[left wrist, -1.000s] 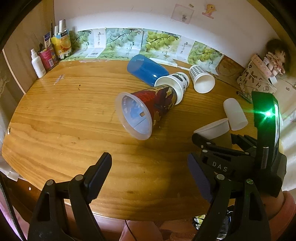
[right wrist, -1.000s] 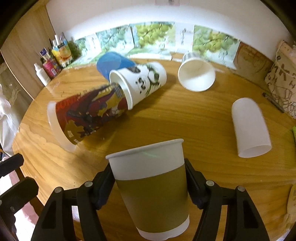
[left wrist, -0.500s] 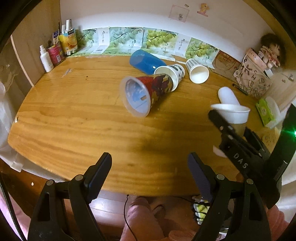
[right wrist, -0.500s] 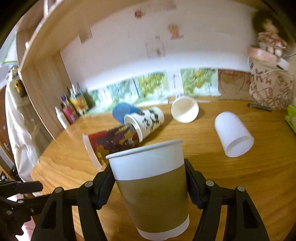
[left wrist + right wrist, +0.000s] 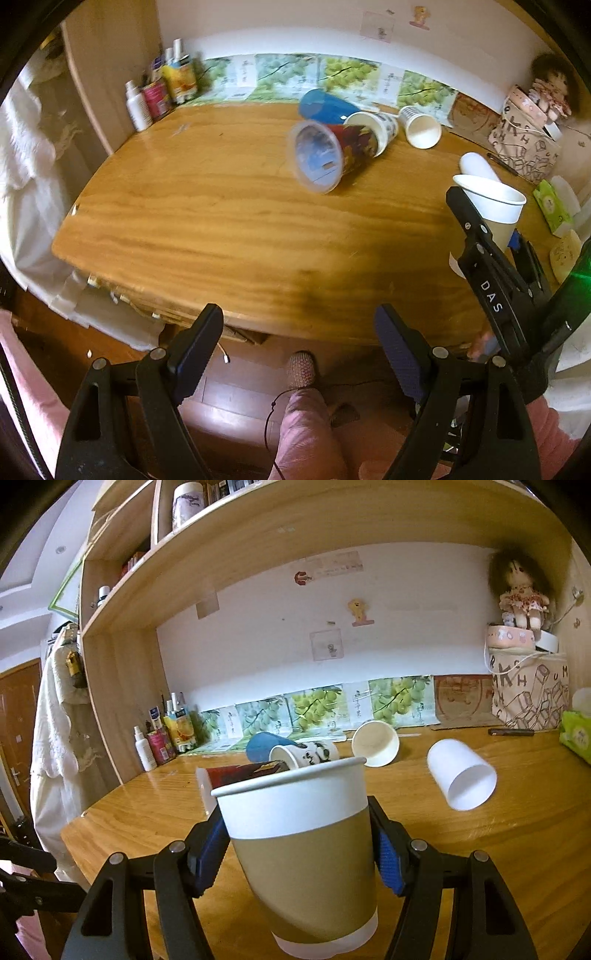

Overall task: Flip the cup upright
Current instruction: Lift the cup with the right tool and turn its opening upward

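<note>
My right gripper (image 5: pixel 299 853) is shut on a brown and white paper cup (image 5: pixel 303 845), held mouth up and slightly tilted above the wooden table (image 5: pixel 517 834). The same cup (image 5: pixel 493 205) and right gripper (image 5: pixel 480 229) show at the right in the left wrist view. My left gripper (image 5: pixel 299 347) is open and empty, back past the table's front edge (image 5: pixel 258 317), over the floor.
Several cups lie on their sides: a red printed cup (image 5: pixel 328 155), a blue cup (image 5: pixel 321 105), a panda cup (image 5: pixel 306 755), a white paper cup (image 5: pixel 376 742) and a plain white cup (image 5: pixel 461 779). Bottles (image 5: pixel 159 96) stand back left. A patterned bag (image 5: pixel 528 690) stands back right.
My right gripper has lifted the brown cup and swung it mouth up, level with the table. My left gripper has drawn back and up past the table's front edge.
</note>
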`<control>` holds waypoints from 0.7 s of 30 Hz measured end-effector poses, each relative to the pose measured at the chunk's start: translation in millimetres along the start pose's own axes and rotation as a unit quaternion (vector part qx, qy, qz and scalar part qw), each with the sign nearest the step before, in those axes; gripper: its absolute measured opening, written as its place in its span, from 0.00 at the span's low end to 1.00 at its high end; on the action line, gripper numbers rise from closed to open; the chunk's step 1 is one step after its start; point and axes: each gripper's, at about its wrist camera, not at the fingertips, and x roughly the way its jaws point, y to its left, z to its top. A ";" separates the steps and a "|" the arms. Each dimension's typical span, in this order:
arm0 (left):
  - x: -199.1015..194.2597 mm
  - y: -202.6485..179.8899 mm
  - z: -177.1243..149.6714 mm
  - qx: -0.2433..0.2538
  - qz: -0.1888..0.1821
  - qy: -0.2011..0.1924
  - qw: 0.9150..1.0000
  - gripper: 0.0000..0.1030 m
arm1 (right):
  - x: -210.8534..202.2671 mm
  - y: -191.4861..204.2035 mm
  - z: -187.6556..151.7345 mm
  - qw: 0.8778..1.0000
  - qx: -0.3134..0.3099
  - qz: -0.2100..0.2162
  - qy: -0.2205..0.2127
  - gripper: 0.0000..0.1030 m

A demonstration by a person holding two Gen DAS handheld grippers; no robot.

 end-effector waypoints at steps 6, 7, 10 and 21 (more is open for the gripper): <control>-0.1 7.6 -14.0 -0.013 0.021 0.010 1.000 0.84 | 2.9 -0.5 -14.4 1.000 0.010 0.003 0.006 0.68; 0.2 7.8 -15.1 -0.014 0.023 0.012 1.000 0.84 | 3.4 -1.6 -16.3 1.000 0.014 0.003 0.007 0.68; 1.6 7.3 -17.6 -0.015 0.028 0.016 0.999 0.84 | 5.2 -5.5 -21.2 1.000 0.024 0.003 0.012 0.68; 5.3 -0.4 -15.5 -0.005 0.029 0.022 0.999 0.84 | 10.1 -14.1 -28.3 0.999 0.032 -0.006 0.020 0.69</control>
